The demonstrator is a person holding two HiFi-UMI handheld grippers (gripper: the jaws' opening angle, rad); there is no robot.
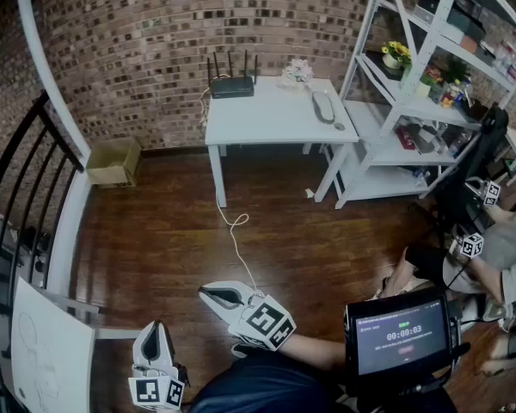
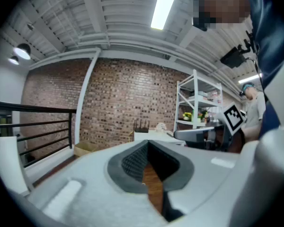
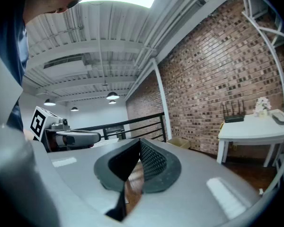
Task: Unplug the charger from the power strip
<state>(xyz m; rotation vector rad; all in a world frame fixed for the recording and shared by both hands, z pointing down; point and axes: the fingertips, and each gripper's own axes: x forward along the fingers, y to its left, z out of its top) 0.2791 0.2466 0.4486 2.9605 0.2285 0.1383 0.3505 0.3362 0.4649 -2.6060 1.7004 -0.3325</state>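
A white table (image 1: 267, 114) stands against the brick wall, far ahead of both grippers. On its right part lies a long grey power strip (image 1: 323, 106), with a small dark thing at its near end; I cannot make out a charger on it. A white cable (image 1: 234, 231) runs from the table down across the wooden floor towards me. My left gripper (image 1: 152, 329) is low at the bottom left, shut and holding nothing. My right gripper (image 1: 210, 292) is beside it, also shut and holding nothing. The left gripper view looks past the closed left gripper (image 2: 147, 144) at the table (image 2: 154, 135). In the right gripper view the closed right gripper (image 3: 139, 144) sits left of the table (image 3: 255, 130).
A black router (image 1: 232, 83) and a white ornament (image 1: 297, 72) sit on the table. White shelving (image 1: 421, 93) stands to the right, a cardboard box (image 1: 113, 161) by the wall at left, a black railing (image 1: 17, 188) along the left. A screen (image 1: 401, 335) and a seated person (image 1: 499, 239) are at lower right.
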